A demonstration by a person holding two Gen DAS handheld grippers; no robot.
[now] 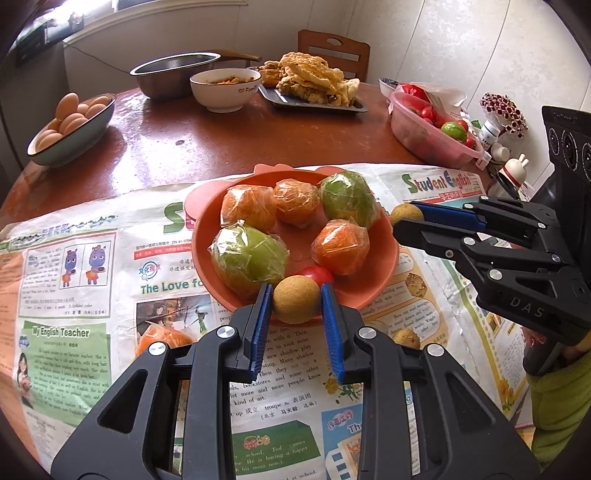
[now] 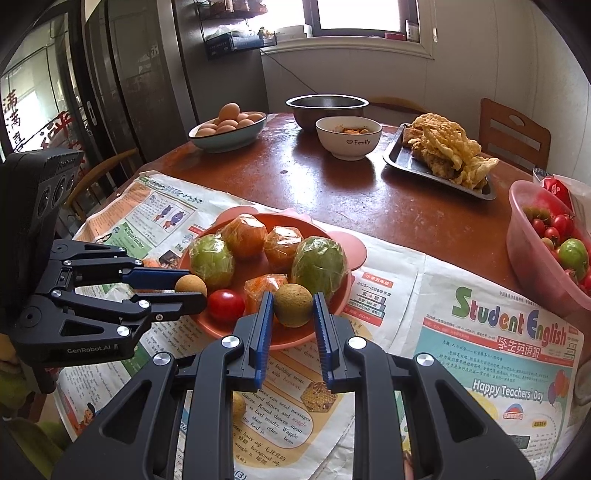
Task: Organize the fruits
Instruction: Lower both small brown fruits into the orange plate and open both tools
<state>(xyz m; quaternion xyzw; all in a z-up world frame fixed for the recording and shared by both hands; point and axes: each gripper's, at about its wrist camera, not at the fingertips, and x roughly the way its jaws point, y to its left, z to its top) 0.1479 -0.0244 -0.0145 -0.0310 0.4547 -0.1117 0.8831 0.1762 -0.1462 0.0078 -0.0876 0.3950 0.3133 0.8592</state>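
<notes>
Home dining room: wooden table (image 2: 369, 199), egg bowl (image 2: 225, 138), fried food tray (image 2: 399, 158), chair (image 2: 513, 133), window (image 2: 358, 14)

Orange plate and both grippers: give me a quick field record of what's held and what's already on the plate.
left gripper: shut on a small tan round fruit, at the plate's near rim
right gripper: shut on a second tan round fruit
orange plate: on newspaper
on plate: three wrapped oranges, two wrapped green fruits, one red tomato
loose on newspaper: another tan fruit
</notes>
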